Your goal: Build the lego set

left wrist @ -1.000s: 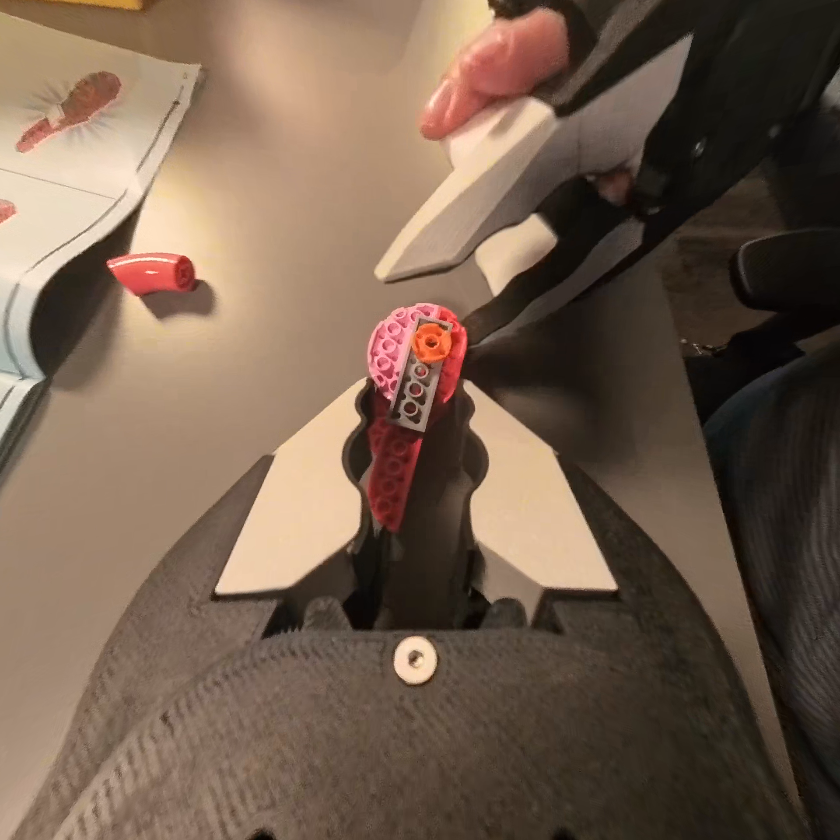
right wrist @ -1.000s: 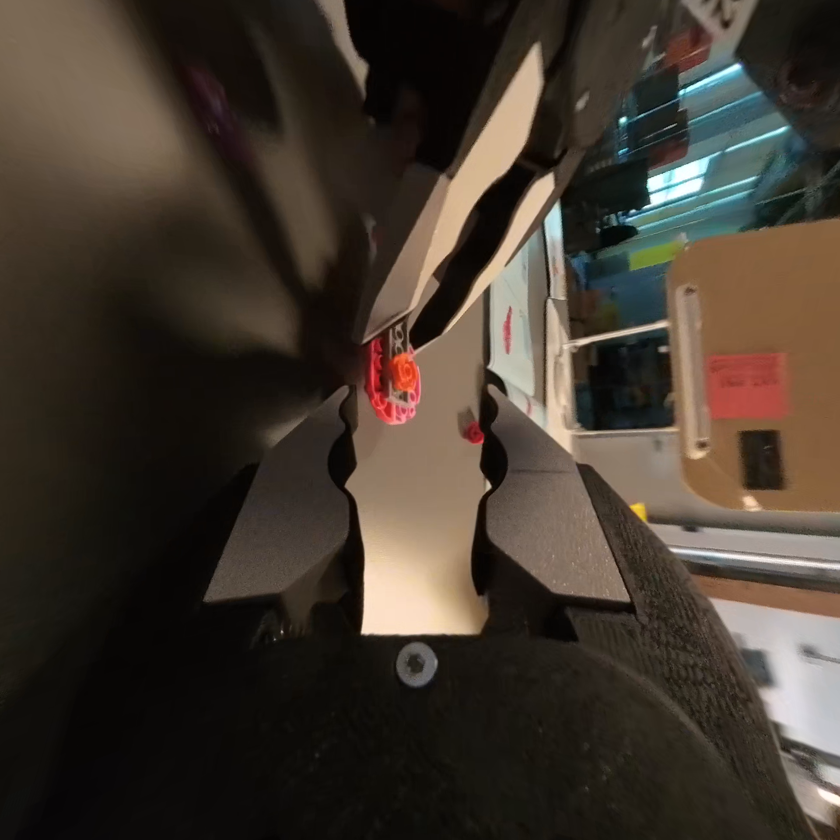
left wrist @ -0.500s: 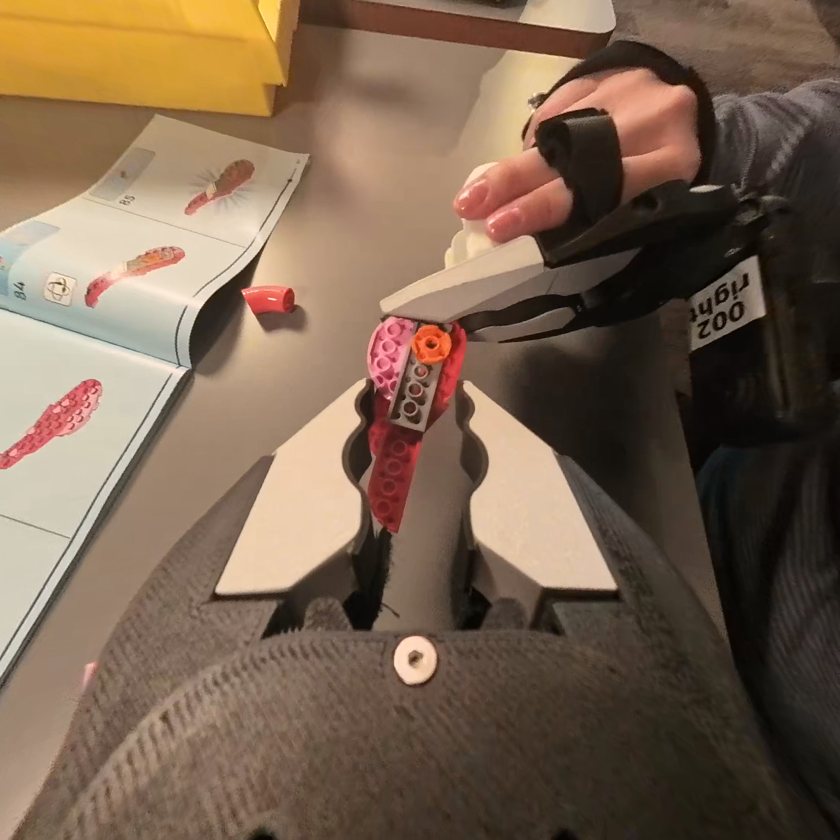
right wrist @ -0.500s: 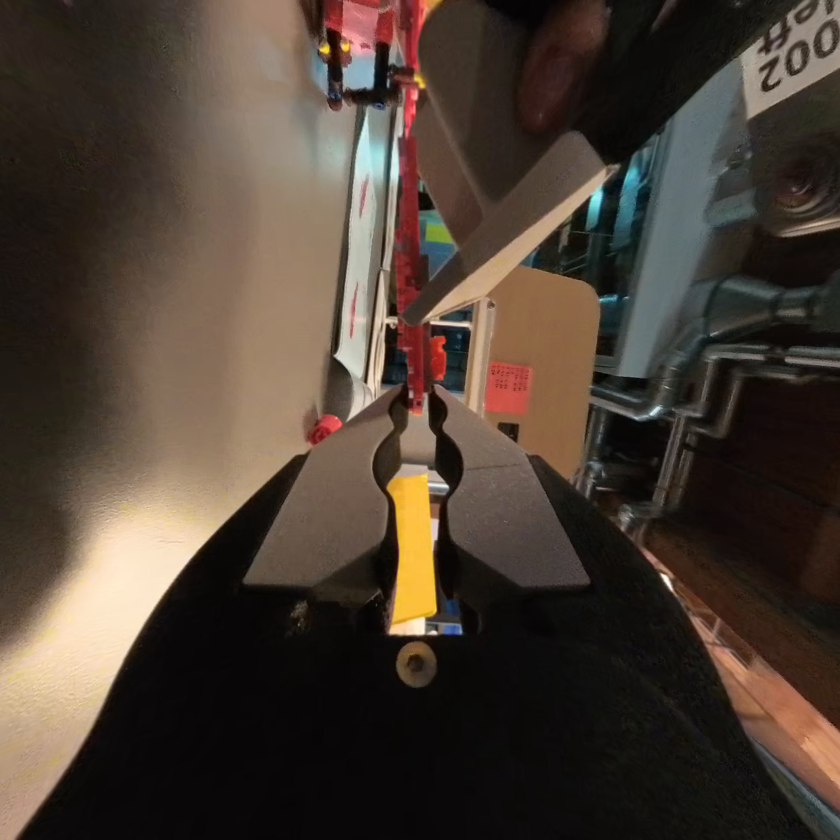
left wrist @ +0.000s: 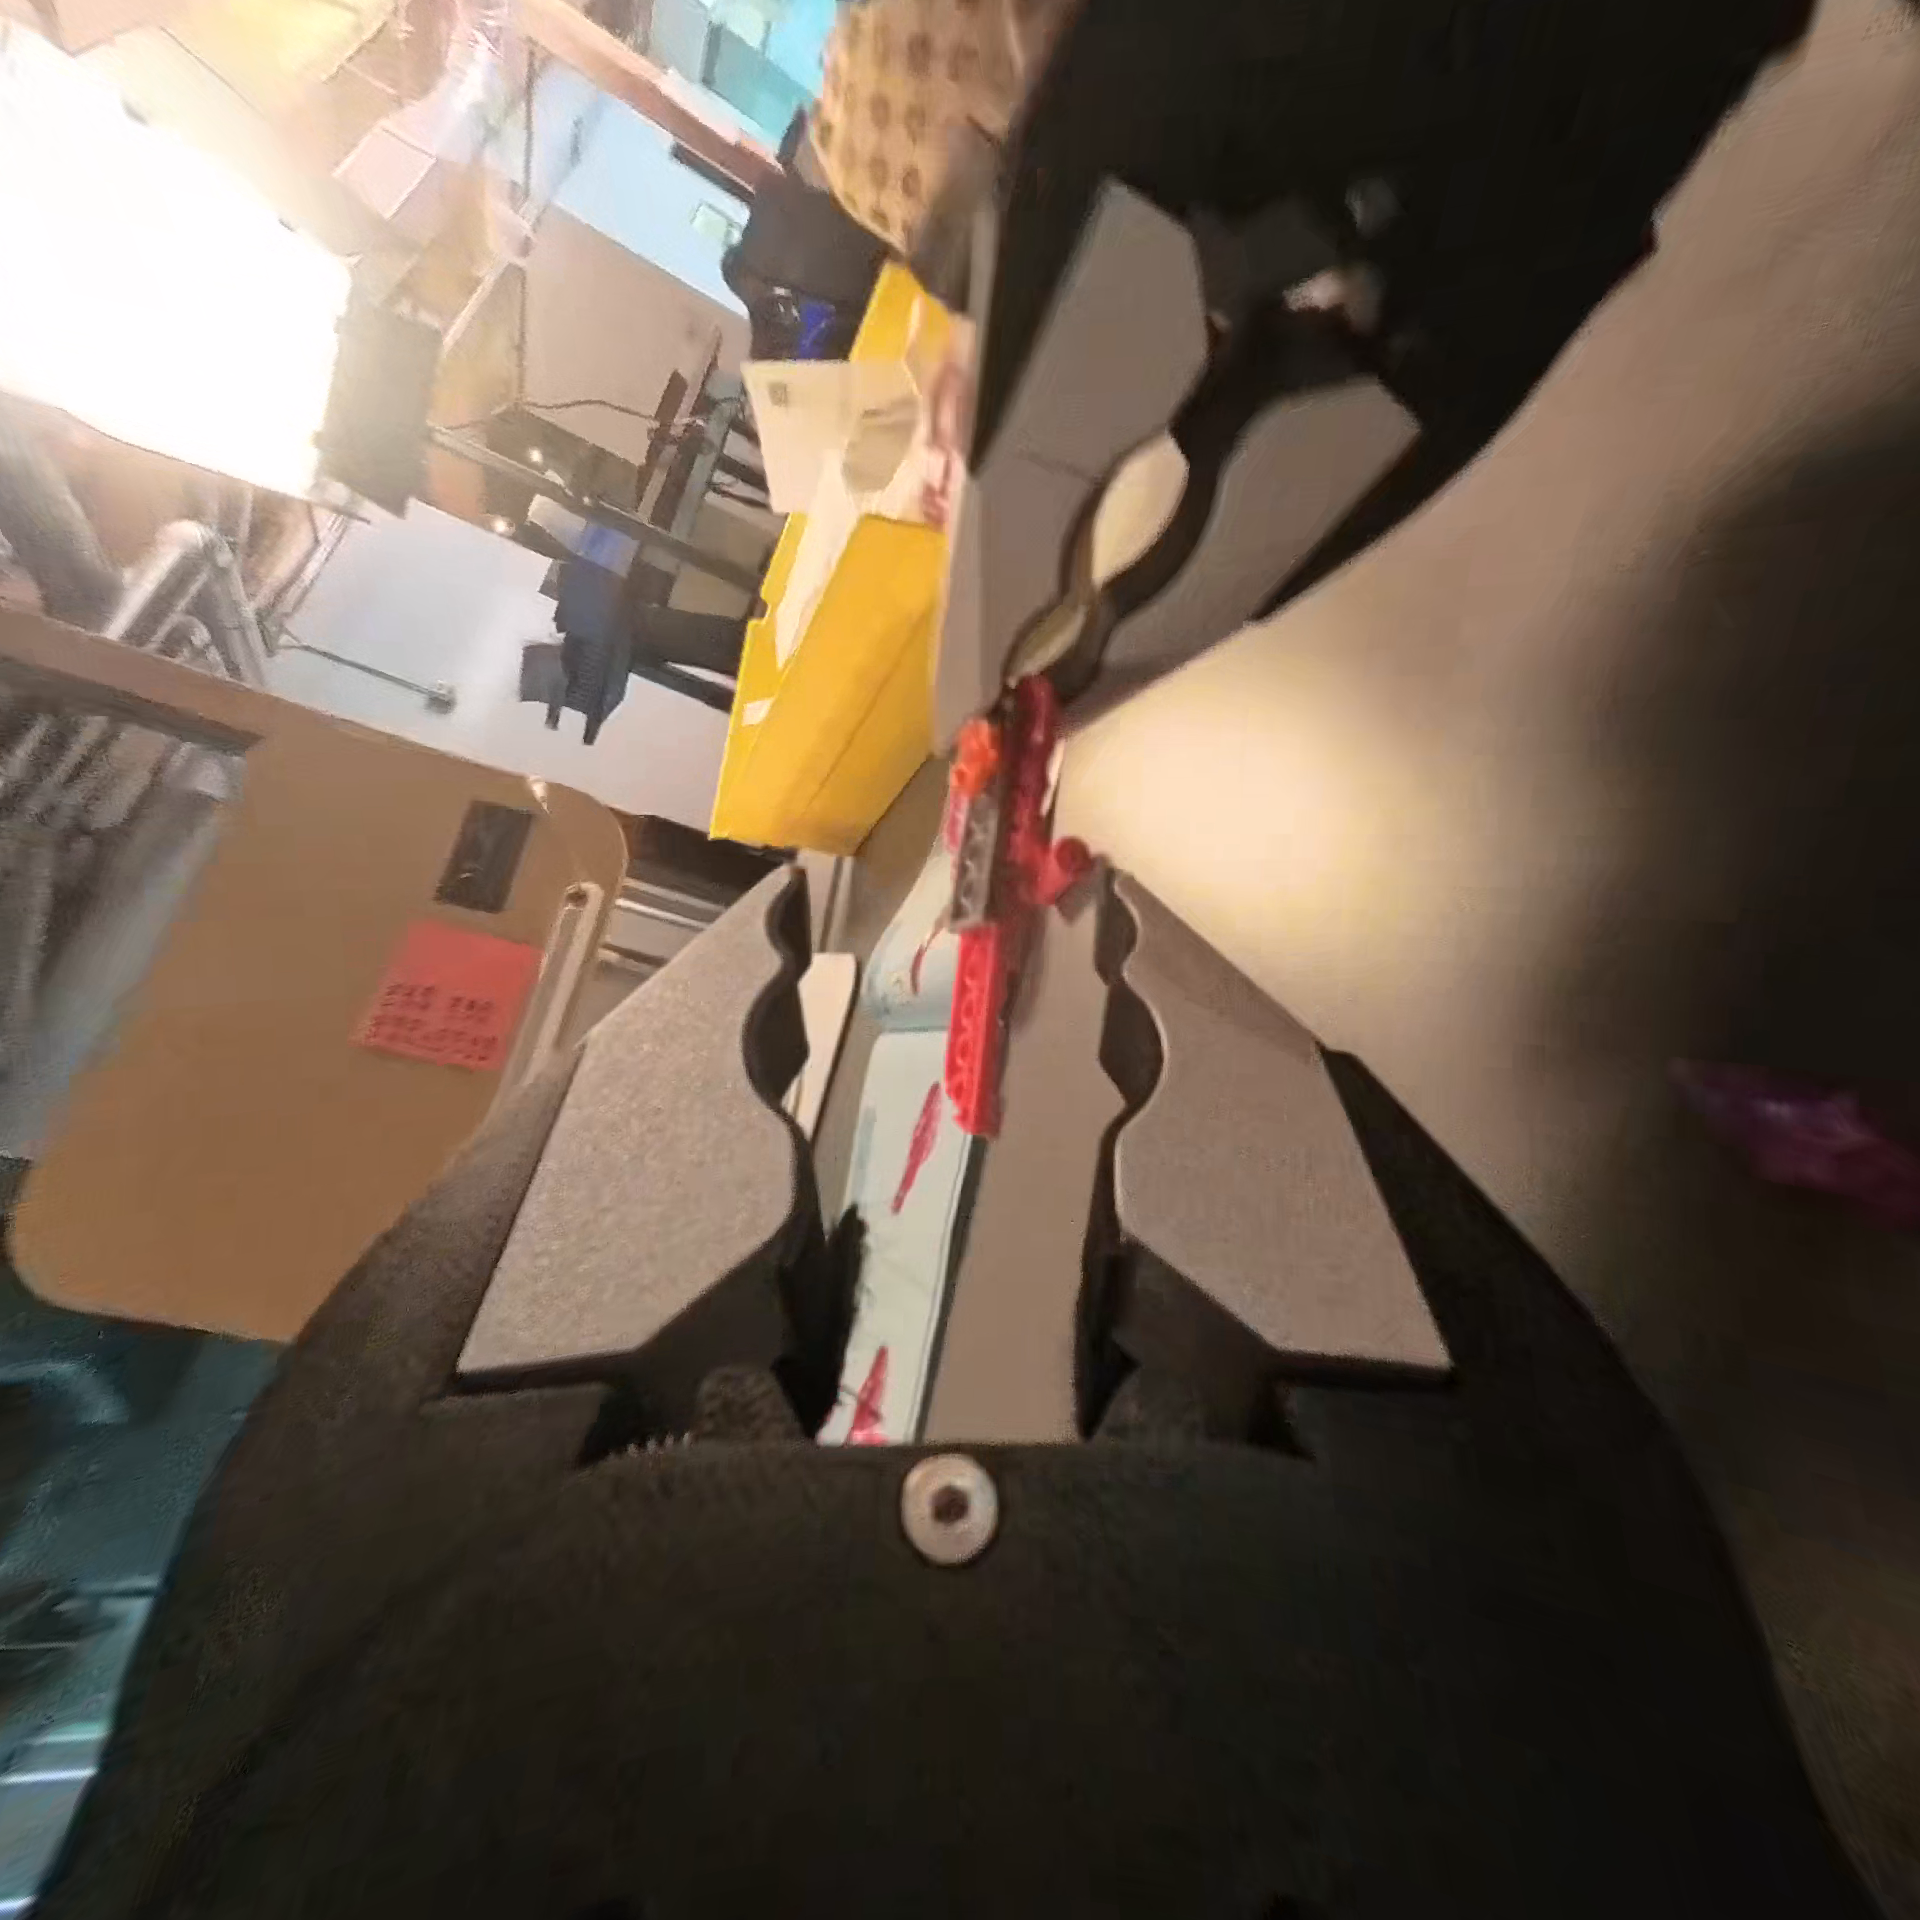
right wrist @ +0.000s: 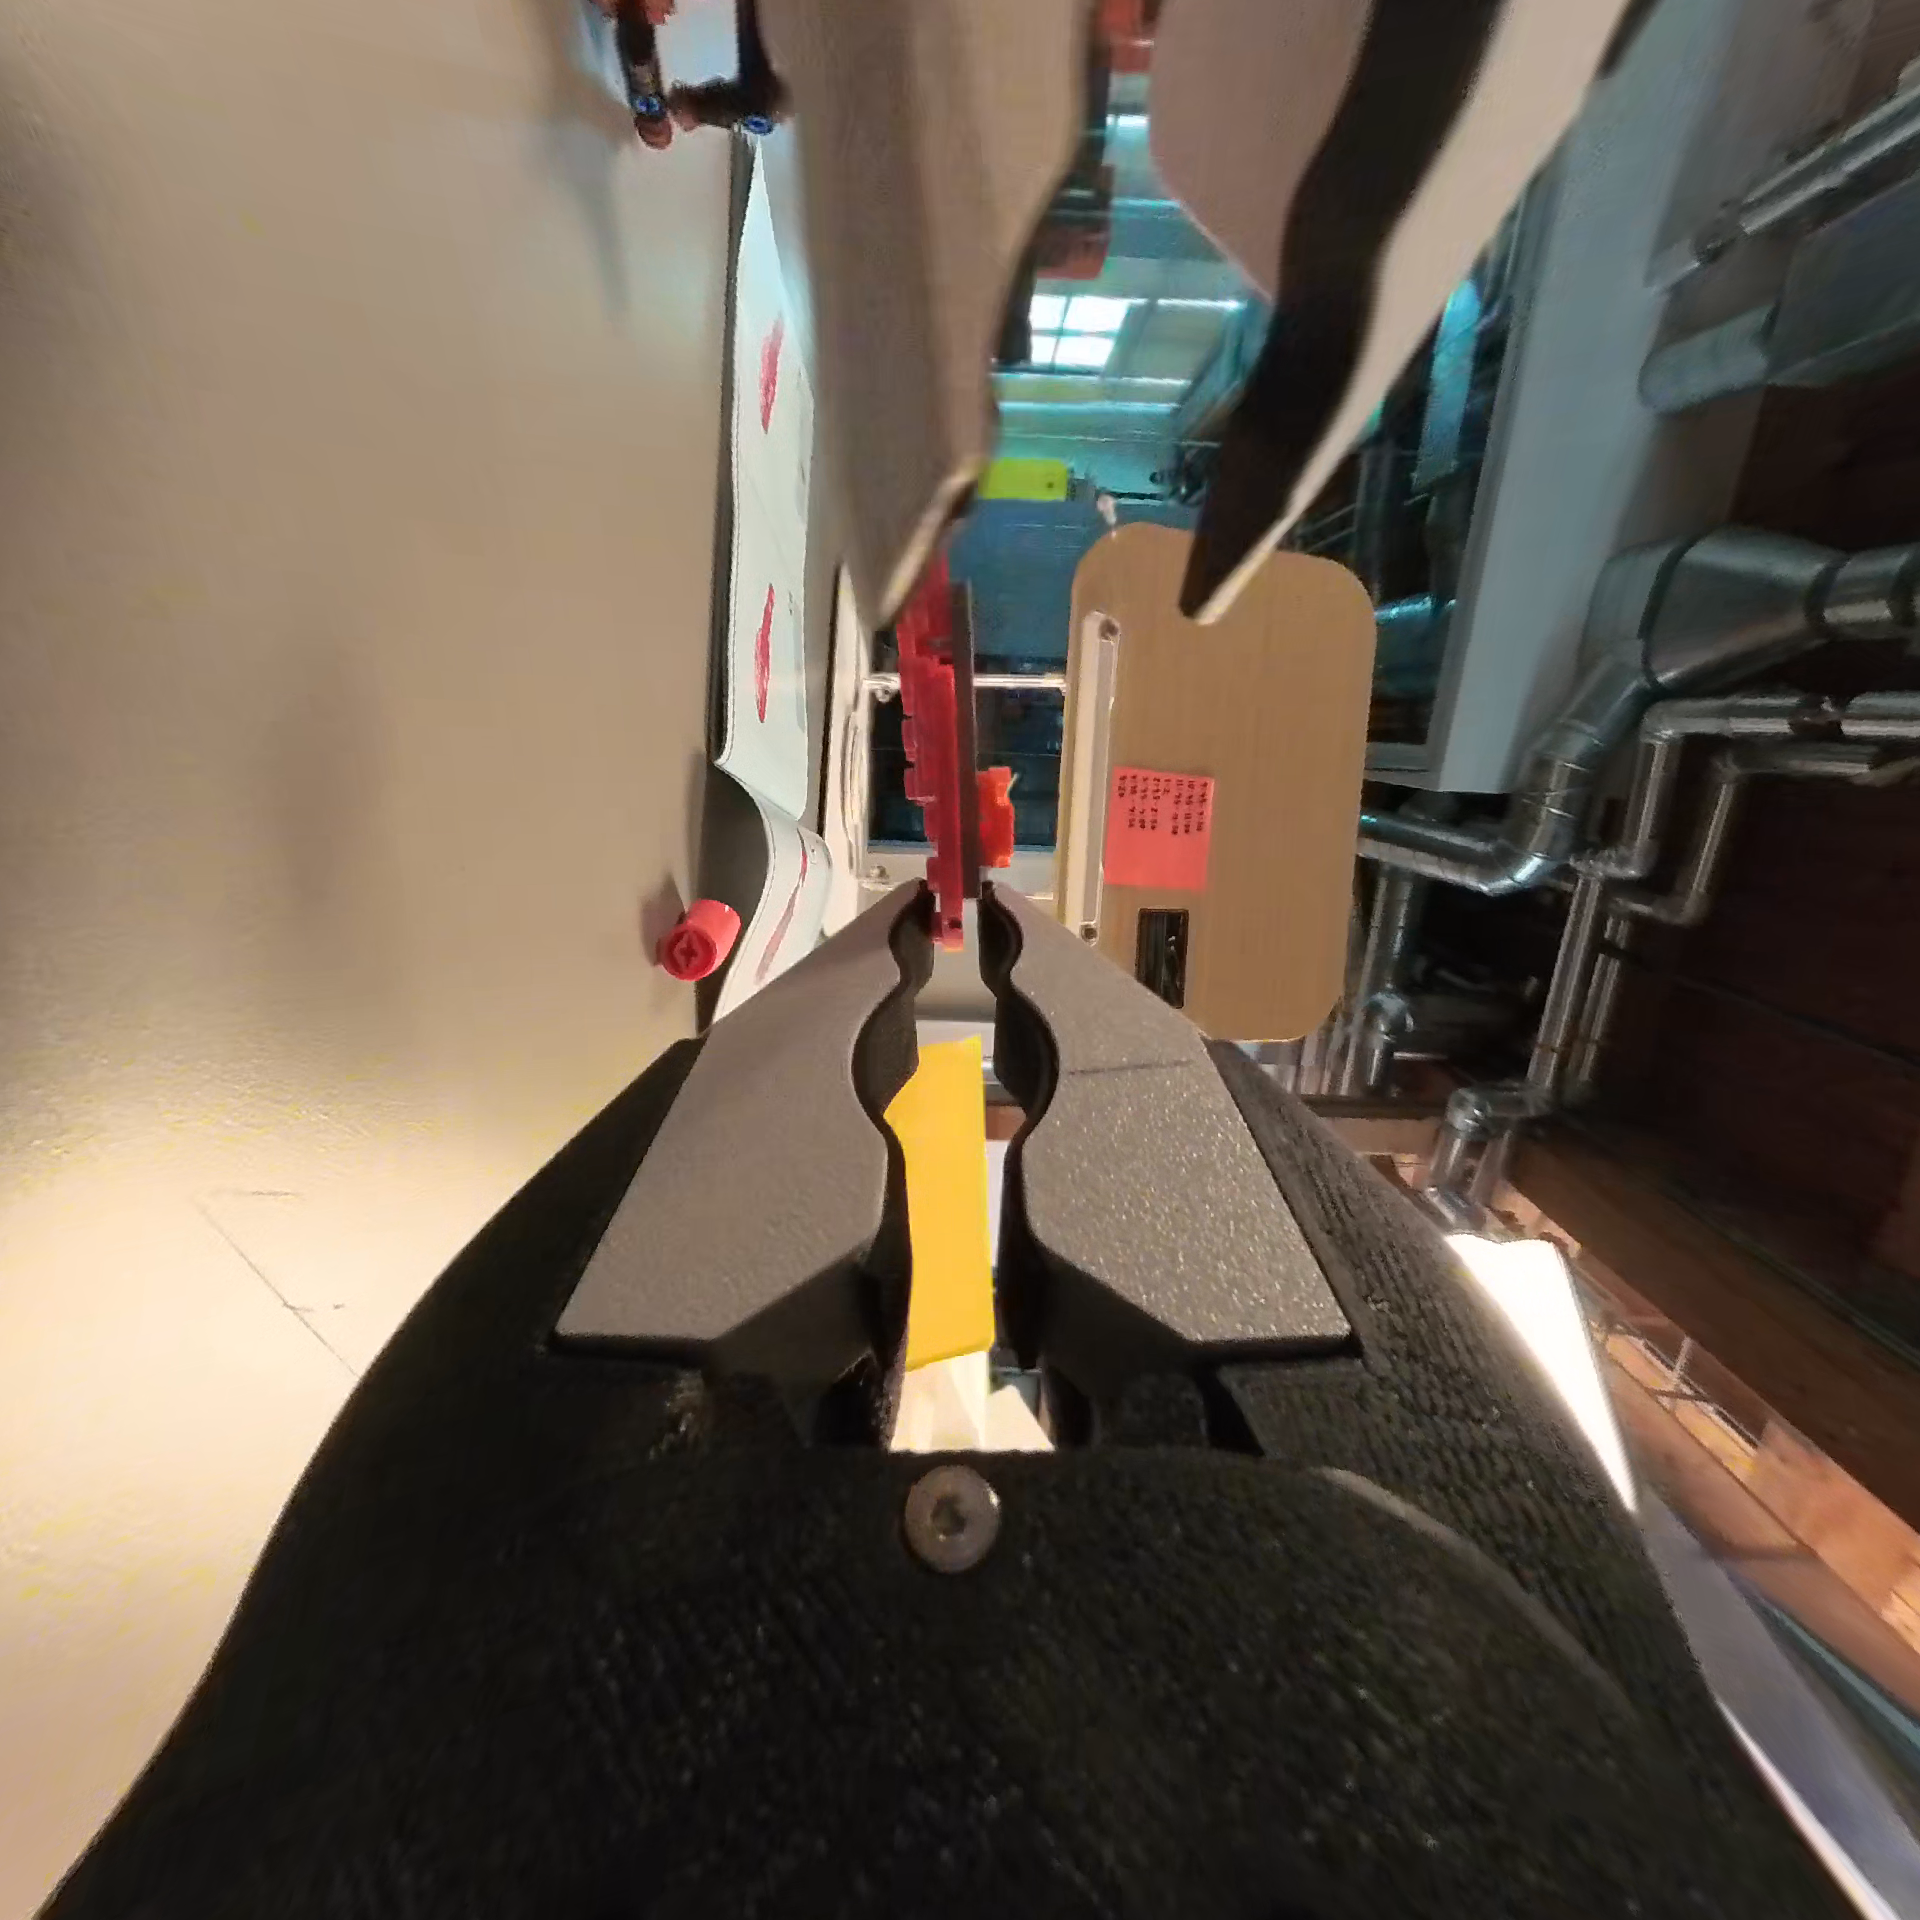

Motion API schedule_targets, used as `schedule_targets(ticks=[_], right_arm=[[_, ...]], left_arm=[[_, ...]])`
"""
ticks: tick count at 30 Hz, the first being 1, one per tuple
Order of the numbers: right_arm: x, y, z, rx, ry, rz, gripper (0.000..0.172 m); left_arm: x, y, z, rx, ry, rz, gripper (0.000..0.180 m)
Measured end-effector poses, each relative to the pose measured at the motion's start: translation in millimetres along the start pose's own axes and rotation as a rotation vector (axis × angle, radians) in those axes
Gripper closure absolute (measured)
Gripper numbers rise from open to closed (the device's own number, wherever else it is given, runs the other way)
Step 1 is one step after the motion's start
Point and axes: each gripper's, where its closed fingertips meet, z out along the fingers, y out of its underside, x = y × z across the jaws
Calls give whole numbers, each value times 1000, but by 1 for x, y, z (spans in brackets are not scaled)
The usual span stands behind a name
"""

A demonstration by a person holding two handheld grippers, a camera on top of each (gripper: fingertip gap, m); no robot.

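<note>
Red brick assembly [right wrist: 940,727] pinched by right gripper [right wrist: 953,902] fingers.

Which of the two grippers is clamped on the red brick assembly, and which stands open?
The right gripper pinches the red brick assembly at its tips; the left gripper stands wide open around it.

Left gripper [left wrist: 951,904] jaws spread wide; red brick assembly [left wrist: 992,935] between fingertips, gripped at far end by right gripper [left wrist: 1044,665].
</note>
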Motion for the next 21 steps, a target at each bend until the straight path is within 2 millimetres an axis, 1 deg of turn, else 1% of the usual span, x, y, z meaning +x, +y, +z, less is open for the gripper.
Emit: schedule_targets(ticks=[3, 4, 6, 7, 9, 10, 11, 12, 14, 17, 19, 20, 21], right_arm=[[0, -2, 1, 8, -13, 1, 167], [0, -4, 1, 12, -17, 3, 167], [-2, -7, 1, 26, -37, 11, 167], [-3, -8, 1, 28, -42, 18, 167], [-4, -9, 1, 22, -52, 29, 166], [-5, -9, 2, 17, -57, 33, 167], [-5, -9, 2, 14, -61, 35, 166], [-6, -9, 2, 15, -64, 33, 167], [-7, -11, 2, 27, -70, 37, 167], [-12, -11, 1, 63, -119, 89, 163], [-14, -13, -1, 89, -157, 140, 144], [-13, -16, -3, 110, -164, 154, 137], [-12, -19, -5, 133, -159, 152, 136]], left_arm=[[10, 12, 8, -89, -3, 143, 127], [12, 13, 10, -104, -11, 191, 133], [11, 15, 11, -137, -75, 302, 154], [9, 17, 13, -157, -107, 354, 158], [12, 21, 15, -186, -127, 416, 158], [13, 22, 16, -193, -126, 421, 157], [12, 22, 16, -194, -134, 419, 159], [9, 20, 16, -191, -153, 415, 168], [5, 21, 17, -204, -158, 409, 169], [5, 25, 19, -235, -139, 406, 169], [4, 27, 19, -246, -141, 410, 170], [5, 27, 20, -248, -134, 403, 170], [4, 28, 20, -248, -134, 394, 170]])
